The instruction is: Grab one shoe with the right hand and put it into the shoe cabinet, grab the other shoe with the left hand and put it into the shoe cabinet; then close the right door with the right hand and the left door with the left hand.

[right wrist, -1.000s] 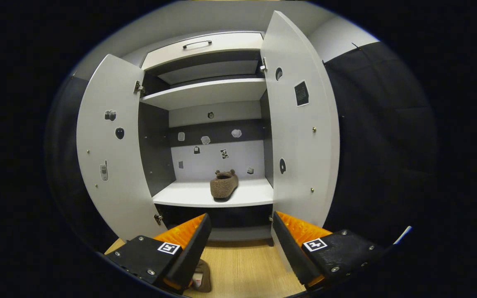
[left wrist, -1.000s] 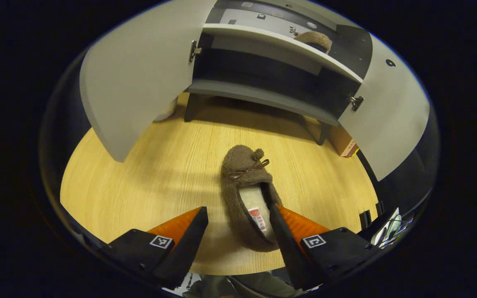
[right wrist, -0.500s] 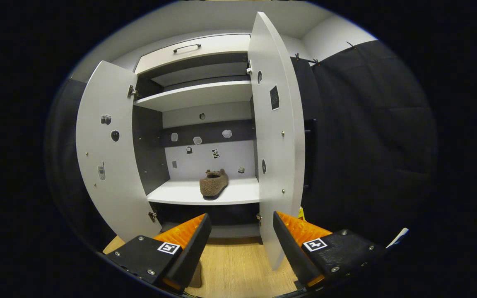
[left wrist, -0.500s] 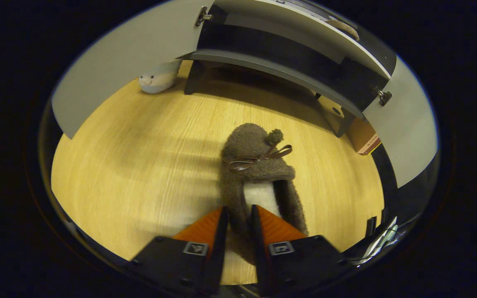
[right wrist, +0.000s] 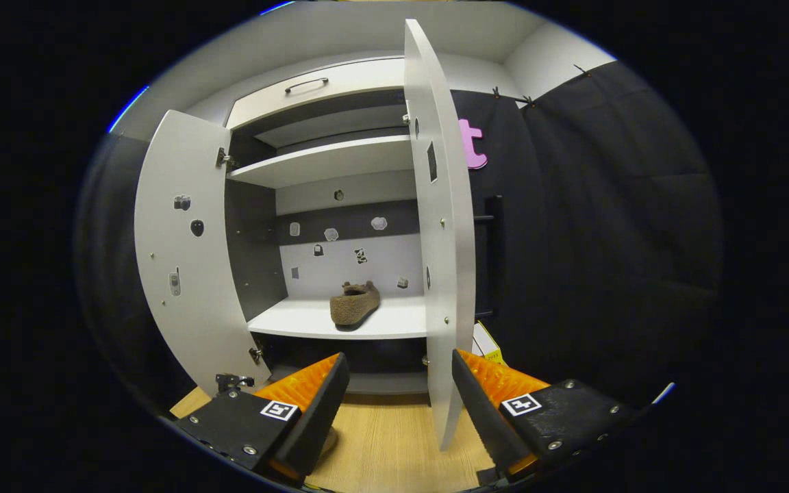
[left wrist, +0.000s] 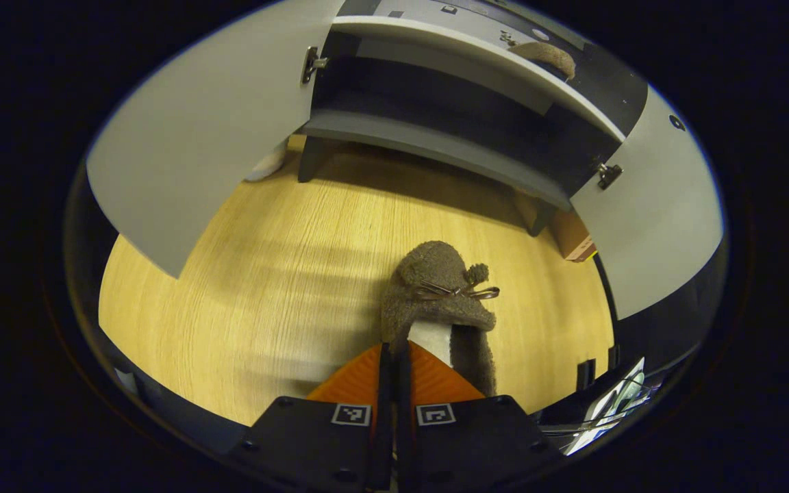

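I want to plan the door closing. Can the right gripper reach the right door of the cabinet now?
Probably yes. The right gripper is open and empty, and the right door stands edge-on just ahead of its fingers, with nothing between them.

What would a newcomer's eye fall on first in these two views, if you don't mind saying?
Most striking is the brown slipper on the wood floor, its side wall pinched in the closed left gripper. Next comes the white cabinet with both doors wide open and a second slipper lying on its lower shelf. The right gripper hangs open in front of it, holding nothing.
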`<state>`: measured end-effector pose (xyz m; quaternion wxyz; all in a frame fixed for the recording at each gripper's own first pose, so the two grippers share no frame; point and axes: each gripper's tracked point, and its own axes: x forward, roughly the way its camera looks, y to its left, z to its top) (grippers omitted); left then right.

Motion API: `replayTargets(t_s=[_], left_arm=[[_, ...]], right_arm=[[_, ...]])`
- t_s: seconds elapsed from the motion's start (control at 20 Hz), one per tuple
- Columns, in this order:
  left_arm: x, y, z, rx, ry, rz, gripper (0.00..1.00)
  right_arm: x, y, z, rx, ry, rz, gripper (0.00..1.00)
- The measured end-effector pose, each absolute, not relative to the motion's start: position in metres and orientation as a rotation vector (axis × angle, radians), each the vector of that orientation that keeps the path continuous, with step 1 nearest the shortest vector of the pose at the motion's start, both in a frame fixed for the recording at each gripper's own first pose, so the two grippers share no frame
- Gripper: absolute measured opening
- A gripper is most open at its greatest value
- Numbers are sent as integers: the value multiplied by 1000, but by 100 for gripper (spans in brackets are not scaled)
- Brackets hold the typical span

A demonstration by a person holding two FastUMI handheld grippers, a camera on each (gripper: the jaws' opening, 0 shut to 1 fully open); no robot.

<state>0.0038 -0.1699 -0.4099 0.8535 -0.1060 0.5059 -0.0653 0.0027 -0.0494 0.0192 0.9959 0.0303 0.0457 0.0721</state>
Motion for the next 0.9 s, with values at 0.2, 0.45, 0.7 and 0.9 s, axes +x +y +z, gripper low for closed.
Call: replayTargets(t_s=[0.2, 0.45, 0.7, 0.9], left_arm=[[19, -173, -330, -231, 950, -149, 10], [49, -183, -235, -217, 775, -156, 10], [106, -192, -175, -214, 638, -148, 10], [167, -185, -141, -204, 554, -108, 10]], right_arm=[[1, -59, 19, 64, 79, 188, 93], [1, -84, 19, 68, 68, 199, 93], [-1, -116, 23, 88, 52, 173, 93], [0, -141, 28, 94, 38, 130, 92]])
